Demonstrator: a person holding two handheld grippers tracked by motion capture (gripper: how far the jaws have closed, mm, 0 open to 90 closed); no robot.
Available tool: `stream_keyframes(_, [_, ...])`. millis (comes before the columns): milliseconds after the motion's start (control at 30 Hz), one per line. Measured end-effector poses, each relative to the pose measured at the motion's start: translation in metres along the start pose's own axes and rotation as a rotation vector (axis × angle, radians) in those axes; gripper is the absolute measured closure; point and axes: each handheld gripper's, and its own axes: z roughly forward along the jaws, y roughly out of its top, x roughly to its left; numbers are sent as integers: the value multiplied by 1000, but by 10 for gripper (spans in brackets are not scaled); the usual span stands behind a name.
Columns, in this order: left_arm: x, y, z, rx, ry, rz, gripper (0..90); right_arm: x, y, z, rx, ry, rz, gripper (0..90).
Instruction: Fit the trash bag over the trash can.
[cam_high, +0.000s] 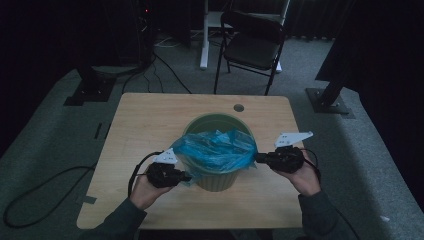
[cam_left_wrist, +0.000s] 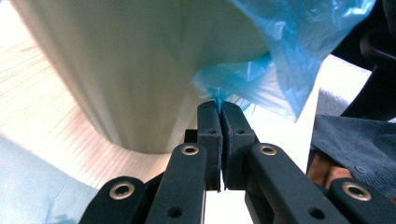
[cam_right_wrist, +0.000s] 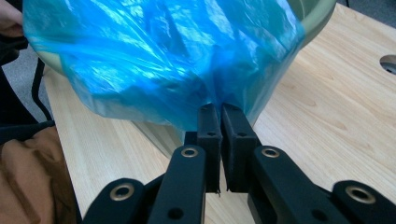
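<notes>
fitting the liner: both grippers gripped the blue bag (cam_high: 216, 149) at opposite sides of the bin (cam_high: 218, 176), so the step in hand looked like stretching the bag's mouth over the rim.
left gripper: the left gripper (cam_left_wrist: 219, 106) had its jaws pressed together on a thin fold of the bag's edge, at about 8 o'clock of the bin in the high view (cam_high: 186, 176).
right gripper: the right gripper (cam_right_wrist: 218, 109) pinched the bag's film too, jaws closed tight on it, at about 3 o'clock of the bin (cam_high: 258, 158).
next move: probably pulling the two pinched edges apart and down over the rim; it called for even tension, since the film looked thin and could tear or slip out.
bag: translucent blue plastic, crumpled and glossy, heaped over the near half of the bin's mouth; the far rim at 12 o'clock was bare.
bin: pale green, round, tapered, upright near the middle of the wooden table (cam_high: 150, 125).
rim fit: not yet seated, as far as i could judge.
</notes>
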Motion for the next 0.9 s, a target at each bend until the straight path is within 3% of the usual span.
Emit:
stream_keyframes(167, [4,-3,-6,-17,14,-23,856,-3,-5,2,15,-4,13,876])
stream_keyframes(267, [4,-3,-9,-23,18,-23,795,-3,-7,2,19,-4,15,875])
stream_keyframes(400, [1,-6,-22,-70,0,-17,704,-2,-7,-6,-21,2,12,758])
stream_keyframes(567, [1,-6,-22,-63,7,-11,749,3,-5,-10,-49,24,-13,630])
stream_keyframes(733, [2,-7,-21,-48,21,-5,832,6,-4,-4,-36,53,-40,597])
stream_keyframes(900, [5,-9,-20,-38,33,-18,856,8,-4,0,-29,64,-51,580])
